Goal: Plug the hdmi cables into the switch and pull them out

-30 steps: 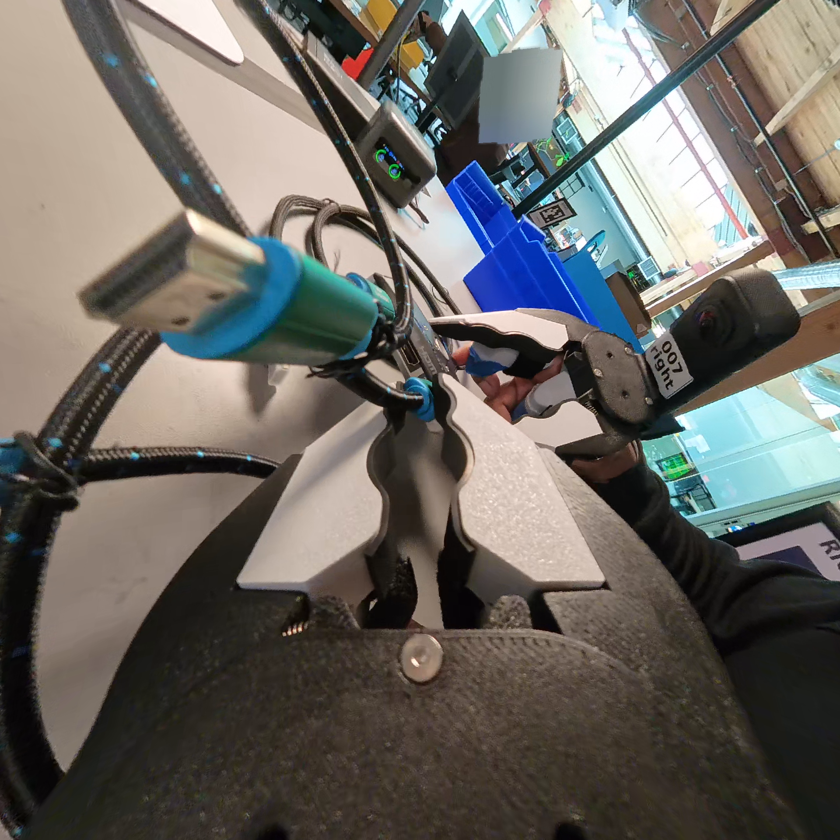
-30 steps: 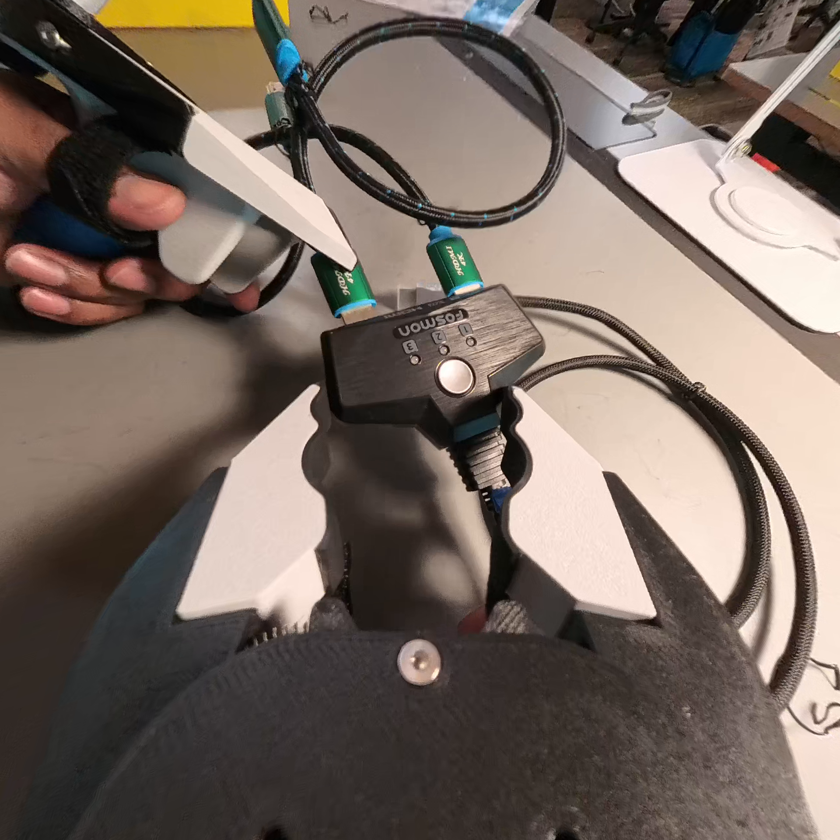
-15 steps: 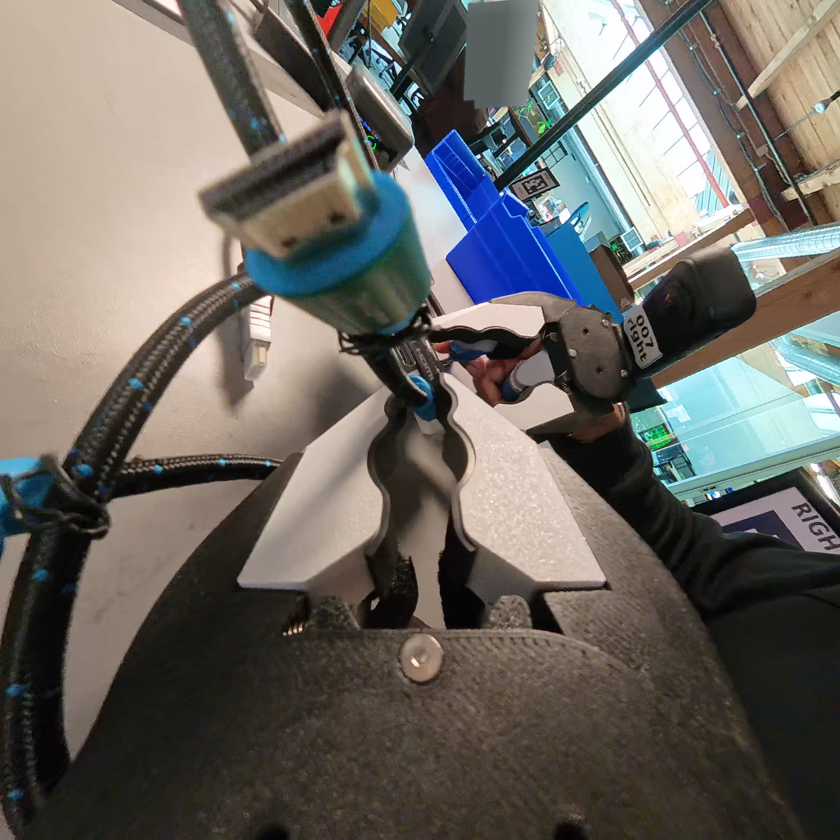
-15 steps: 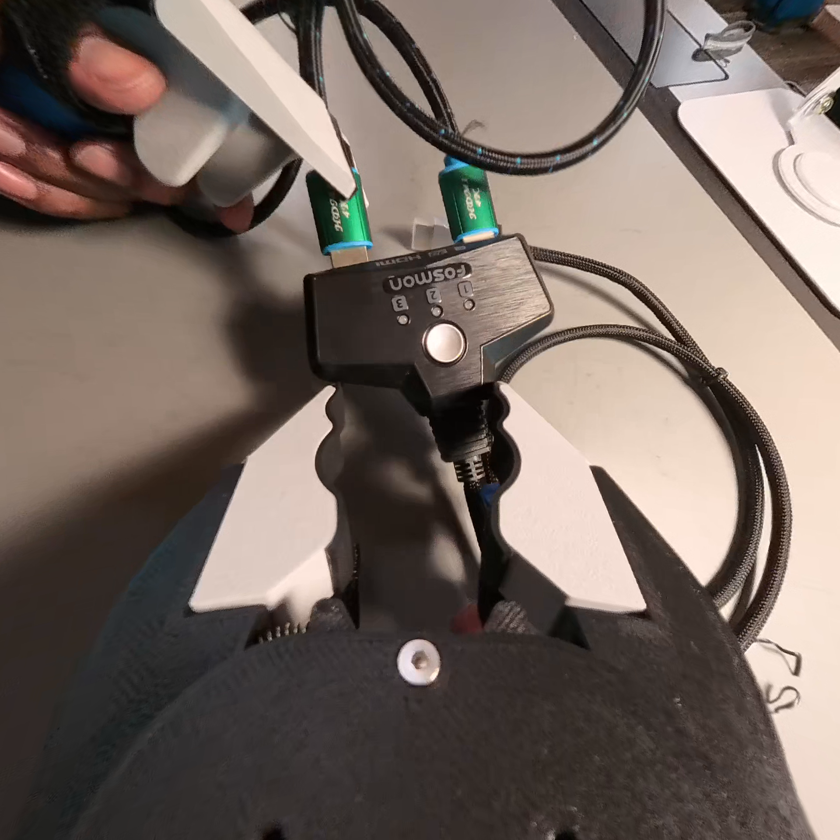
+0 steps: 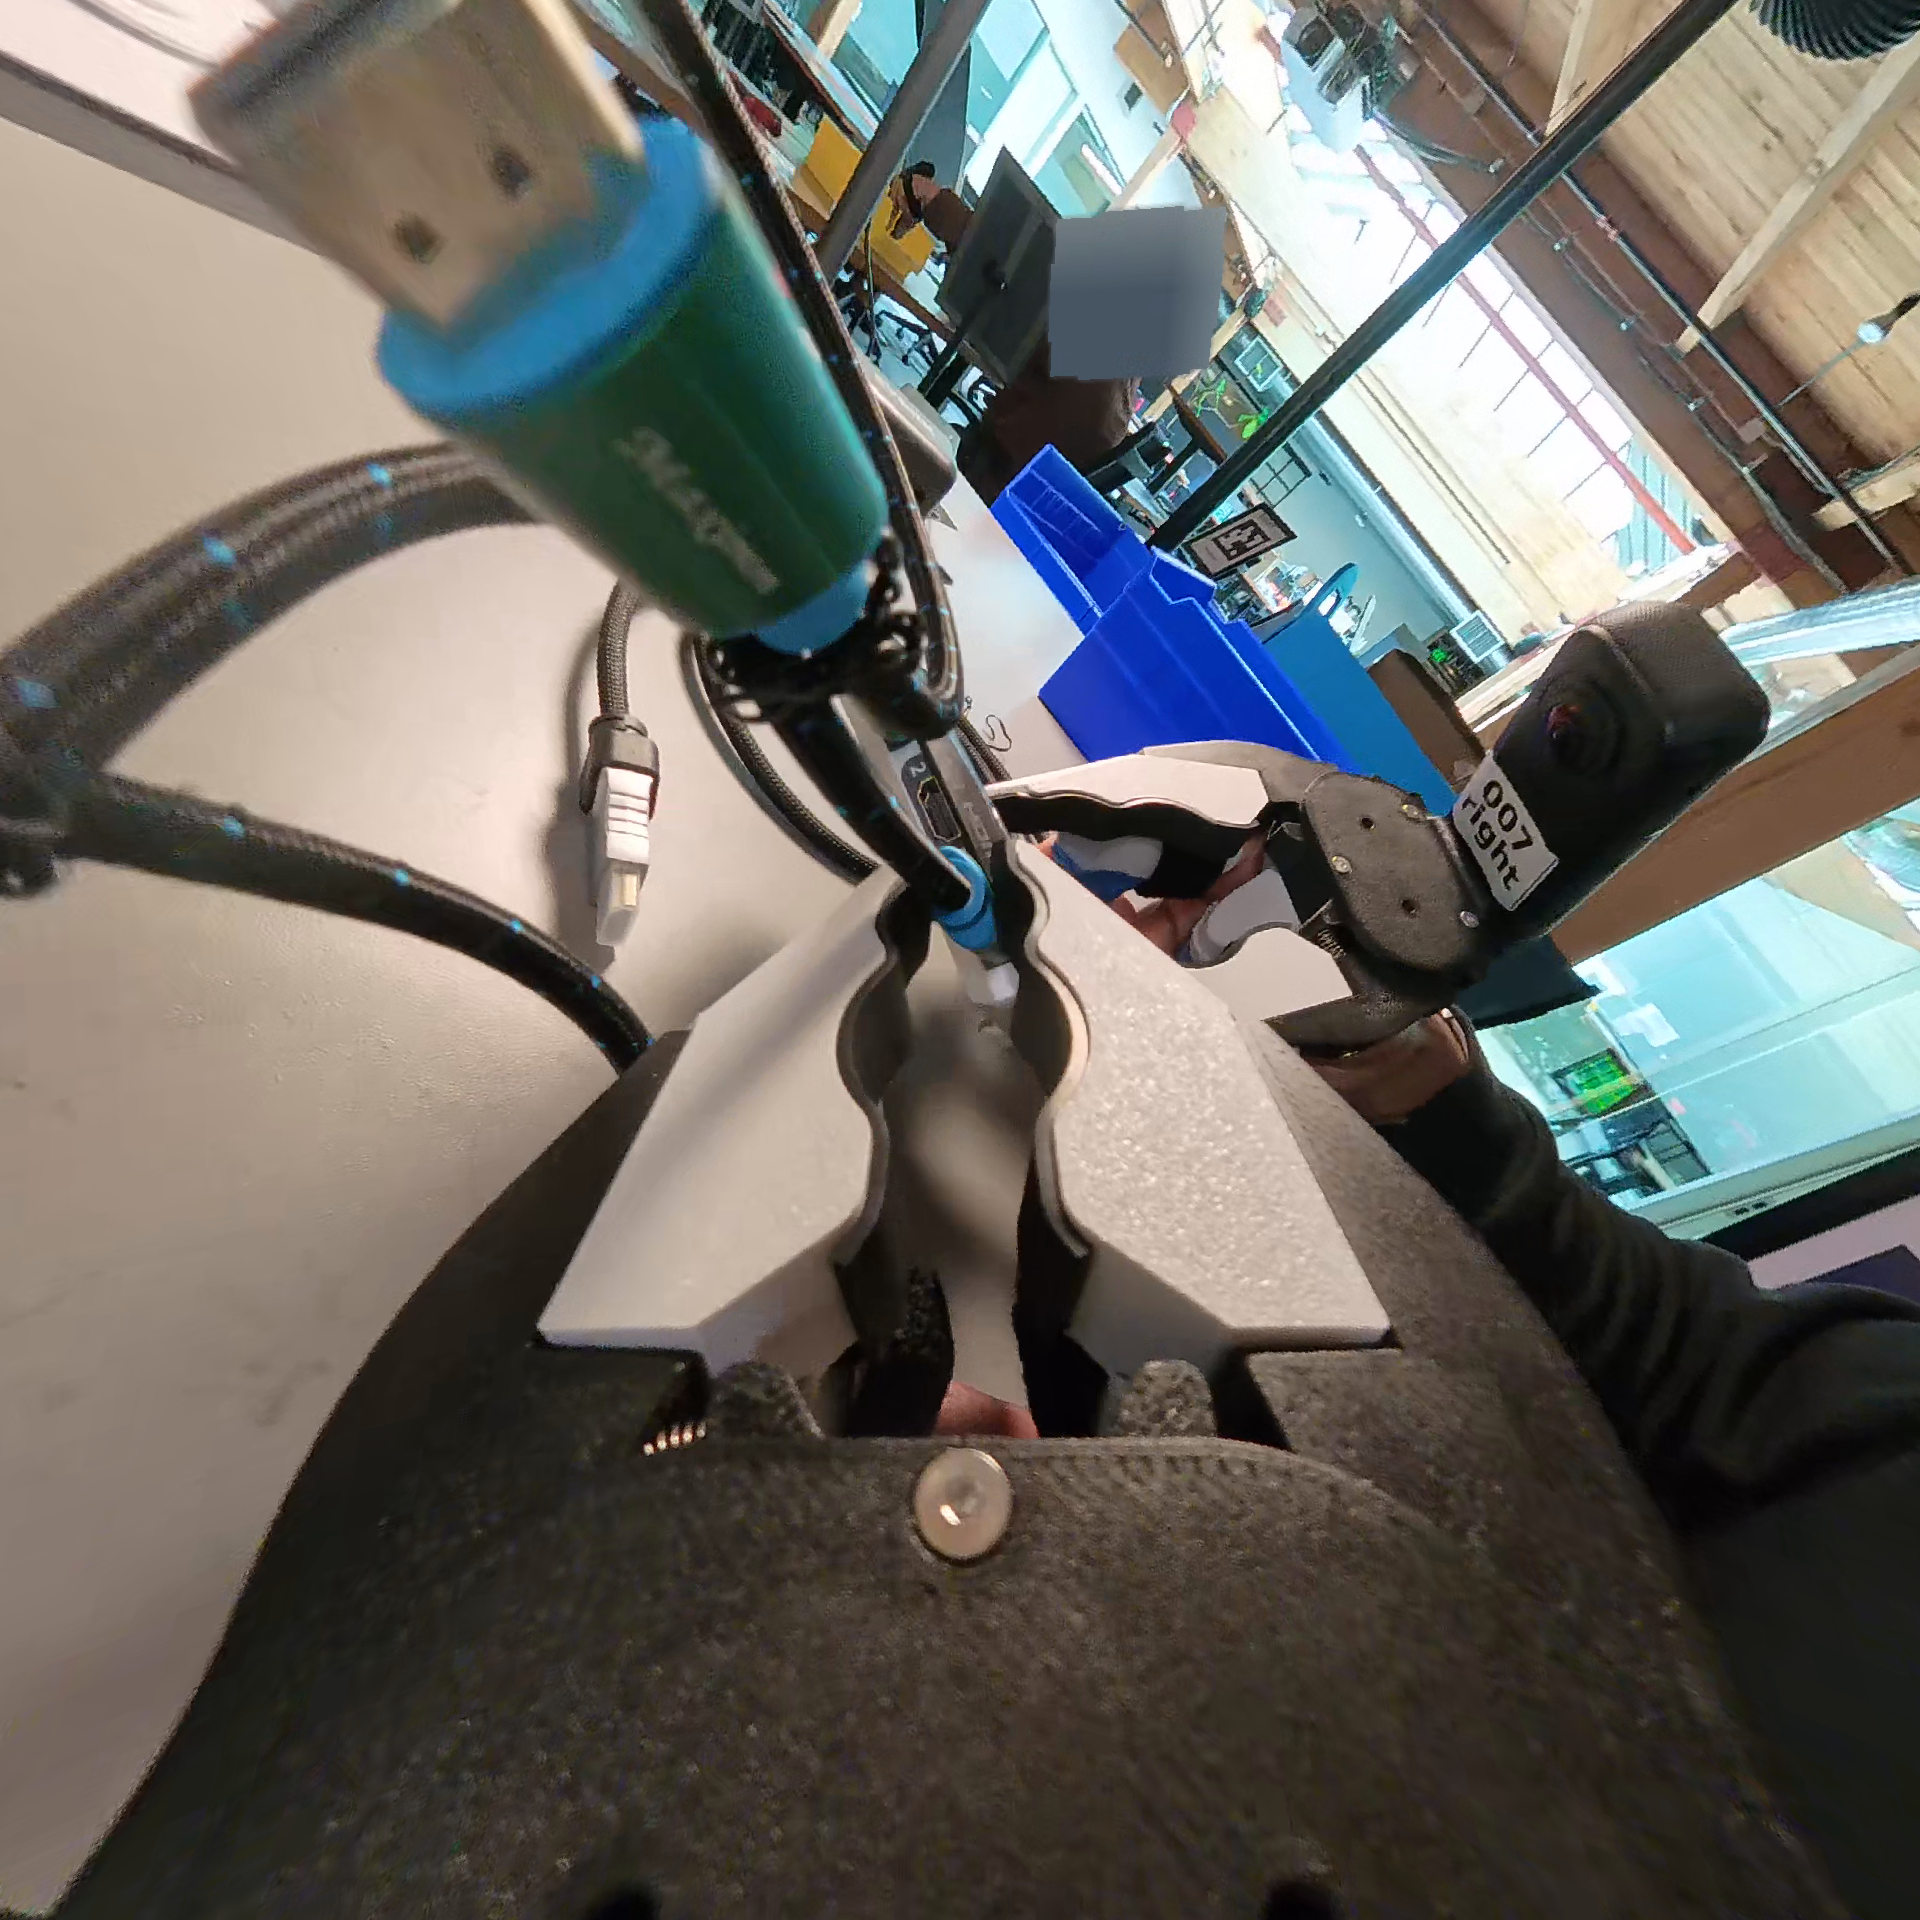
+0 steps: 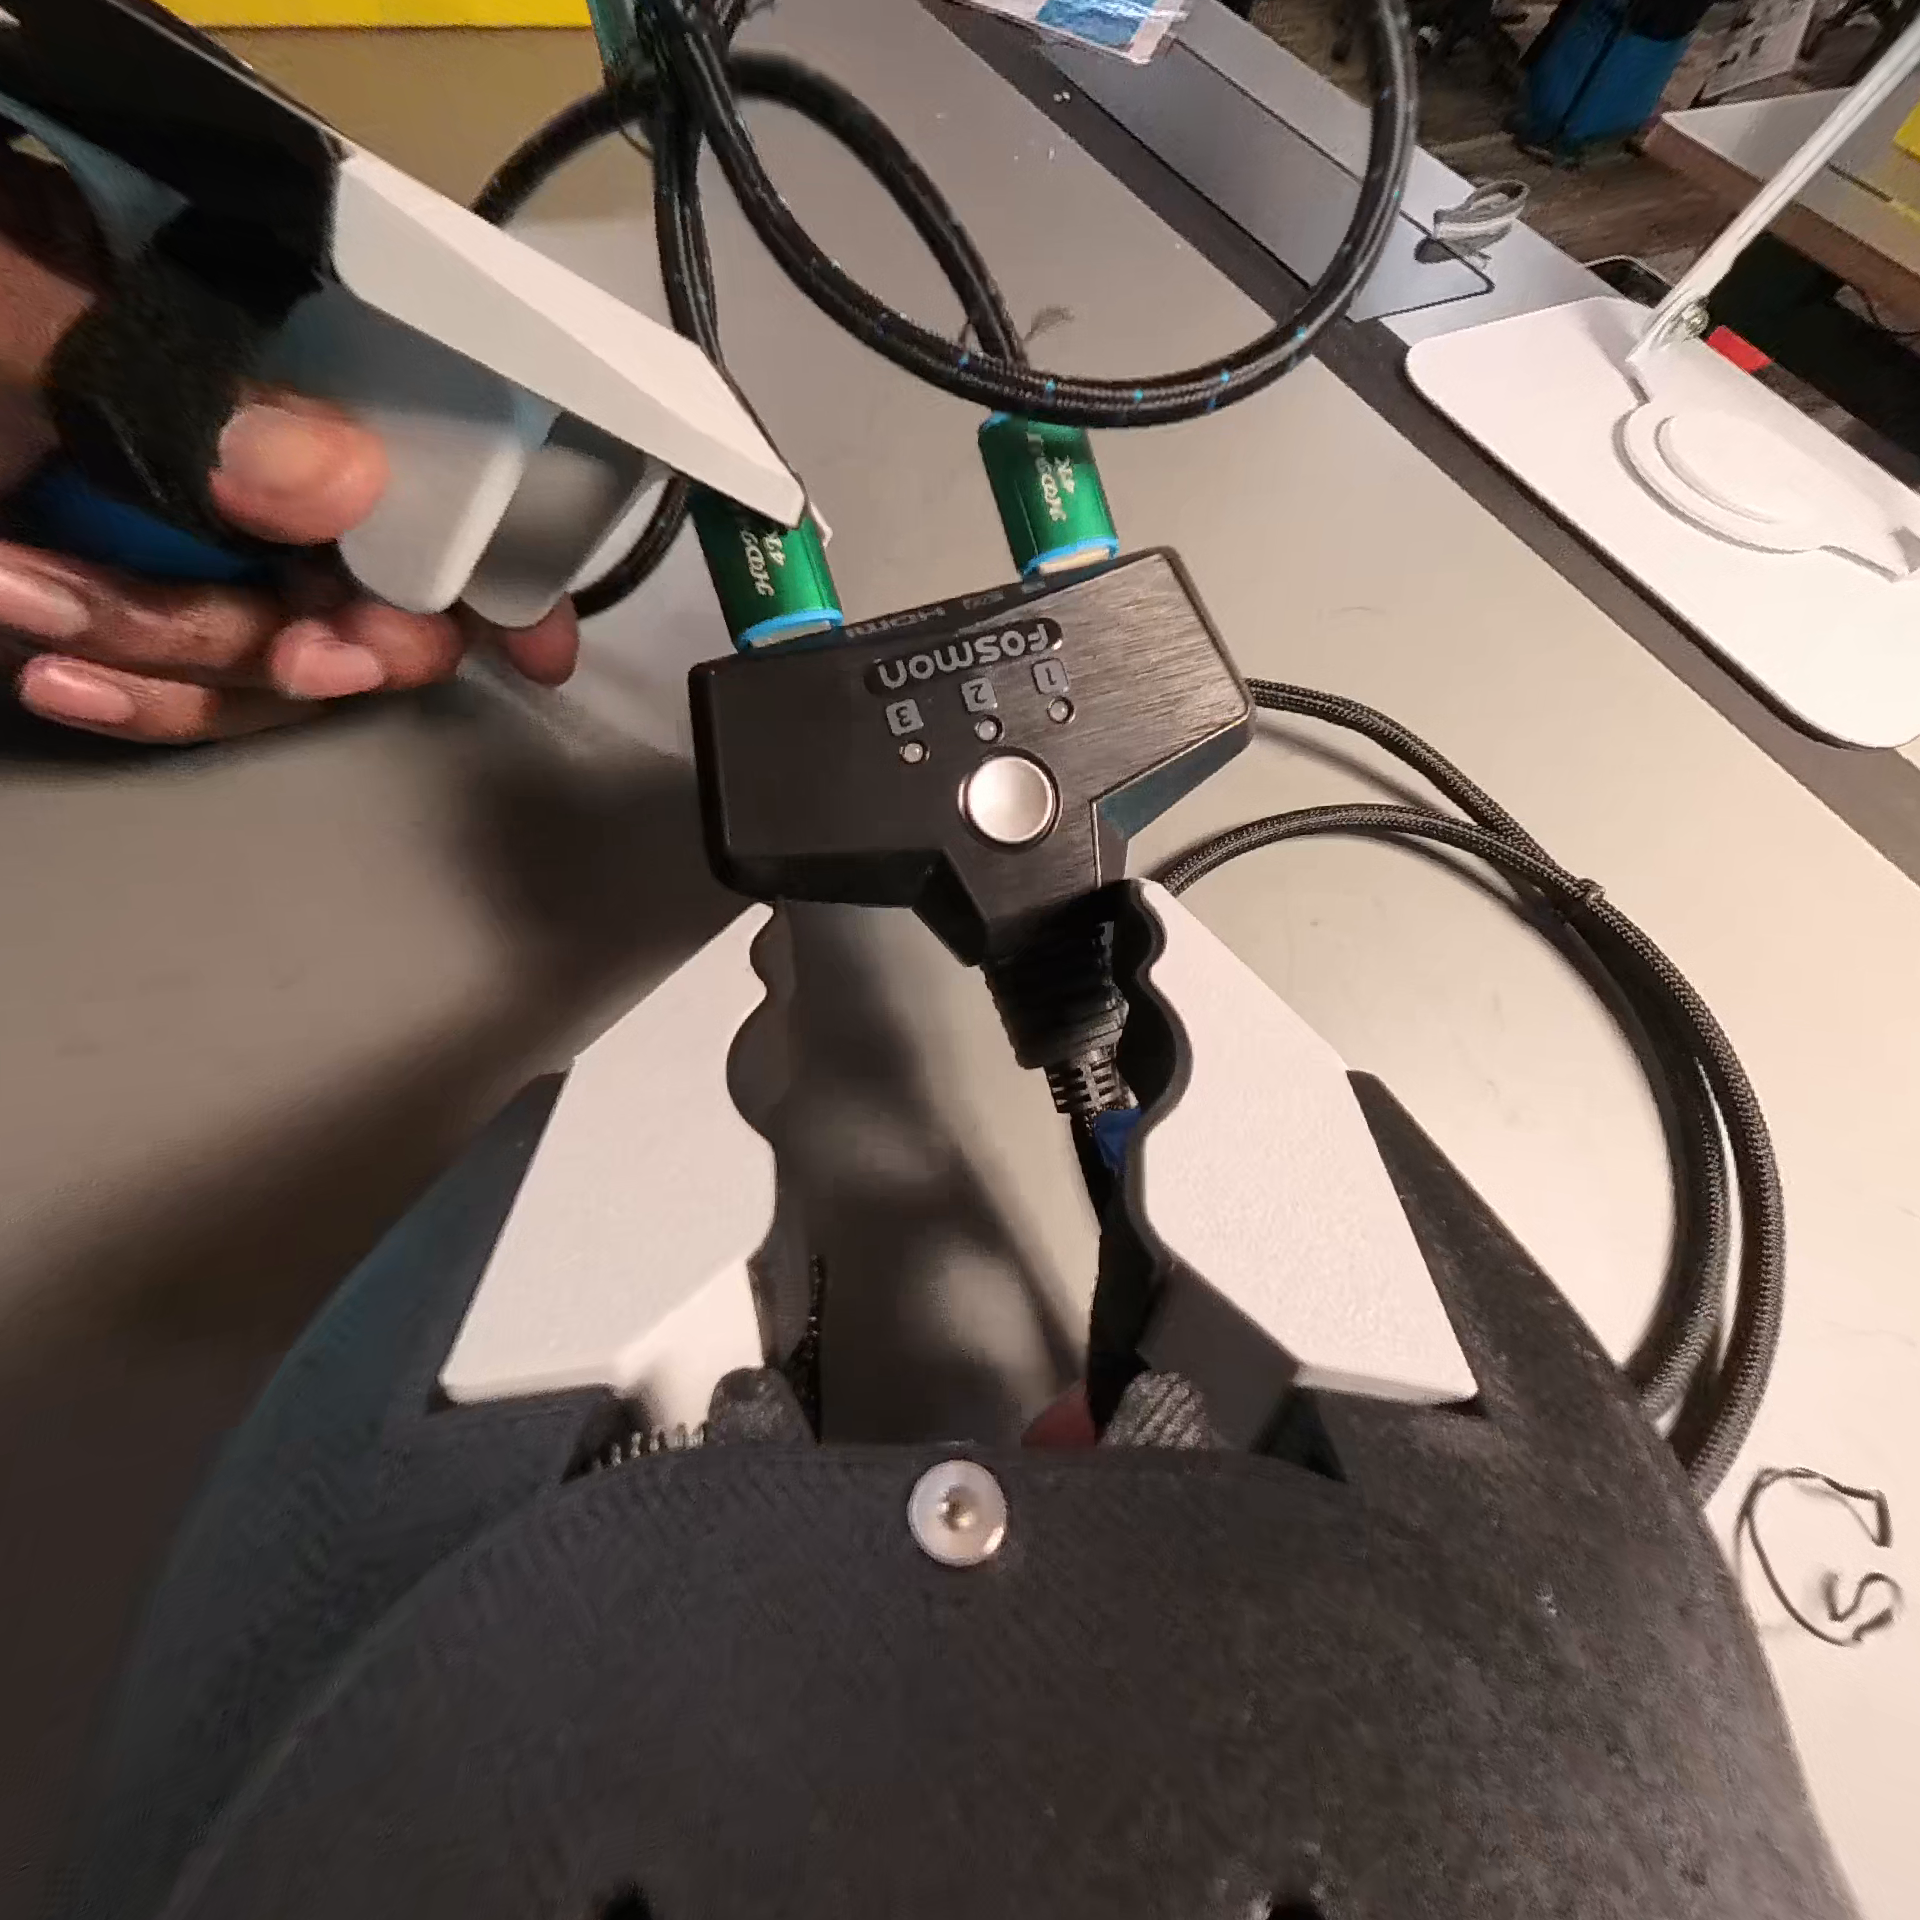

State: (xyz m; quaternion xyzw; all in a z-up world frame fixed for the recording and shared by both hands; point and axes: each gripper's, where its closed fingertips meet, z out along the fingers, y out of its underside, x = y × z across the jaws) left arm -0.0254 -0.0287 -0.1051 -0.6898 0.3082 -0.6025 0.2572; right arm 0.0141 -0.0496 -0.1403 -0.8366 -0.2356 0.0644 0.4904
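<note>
The black HDMI switch point(image 6: 977, 748) lies on the grey table point(image 6: 312, 987), and its edge shows in the left wrist view point(image 5: 935, 805). Two green HDMI plugs sit in its far ports, one on the left point(image 6: 774, 577) and one on the right point(image 6: 1044, 509). My left gripper point(image 5: 961, 894) is shut on the blue rear collar of the left plug and also shows in the right wrist view point(image 6: 790, 514). My right gripper point(image 6: 956, 920) is open, with the switch's black cable tail point(image 6: 1060, 997) between its fingers, against the right one. A loose green plug point(image 5: 644, 416) hangs close to the left camera.
Black braided cables loop behind the switch point(image 6: 1195, 343) and to its right point(image 6: 1704, 1143). A grey-white connector point(image 5: 623, 821) lies on the table. A white lamp base point(image 6: 1714, 488) stands at the right, blue bins point(image 5: 1164, 644) farther off. A wire tie point(image 6: 1818, 1558) lies near my right gripper. My hands' fingertips stand some 6 cm from each other.
The left plug has gone deeper into the switch, and its bare metal tip no longer shows. The loose plug has swung up and closer in the left wrist view.
</note>
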